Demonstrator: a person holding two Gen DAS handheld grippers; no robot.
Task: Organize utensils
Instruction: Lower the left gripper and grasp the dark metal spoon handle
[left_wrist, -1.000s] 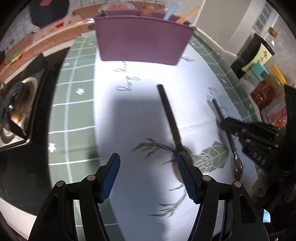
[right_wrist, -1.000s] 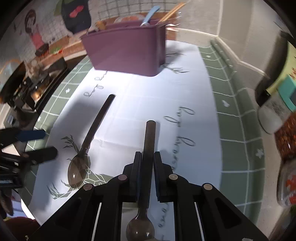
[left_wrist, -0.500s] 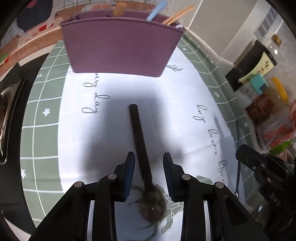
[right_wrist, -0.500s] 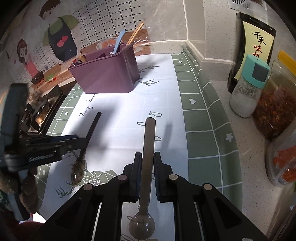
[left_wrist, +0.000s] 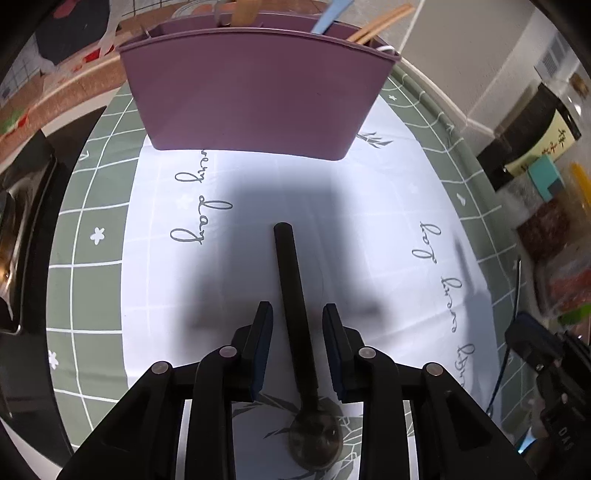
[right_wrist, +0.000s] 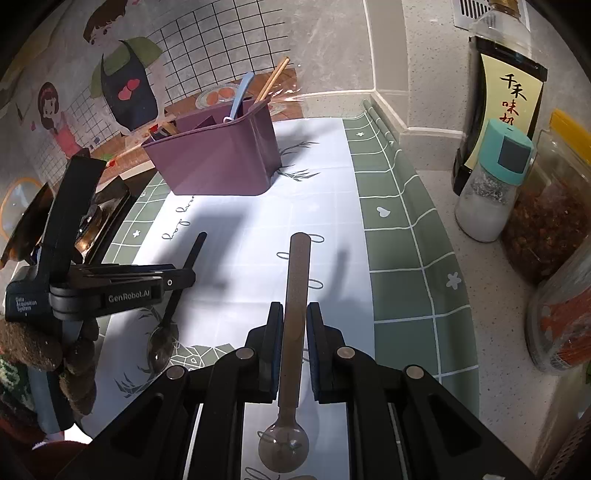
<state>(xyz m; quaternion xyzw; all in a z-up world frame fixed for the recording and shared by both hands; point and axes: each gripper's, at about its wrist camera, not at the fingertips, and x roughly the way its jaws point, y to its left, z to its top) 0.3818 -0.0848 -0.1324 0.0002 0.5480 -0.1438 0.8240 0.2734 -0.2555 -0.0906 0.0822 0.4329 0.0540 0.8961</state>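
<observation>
left hand-held gripper (left_wrist: 297, 334) sits low over the white-and-green mat (left_wrist: 369, 229) with its jaws parted on either side of a dark spoon (left_wrist: 295, 317); a gap shows on both sides of the handle, so nothing is clamped. that spoon lies flat on the mat, bowl toward the camera and handle pointing at the purple utensil caddy (left_wrist: 255, 92).

right hand-held gripper (right_wrist: 294, 343) is closed on the handle of a brown-handled spoon (right_wrist: 295, 295), both pads pressed to it, bowl hanging near the camera and handle pointing forward above the mat. the caddy stands at the far end of the mat on the worktop (right_wrist: 436, 188), with a blue utensil (right_wrist: 238, 98) and wooden chopsticks (right_wrist: 271, 79) sticking out of it. a salt shaker (right_wrist: 491, 184) and a sauce bottle (right_wrist: 502, 81) stand to the right, off the mat.
</observation>
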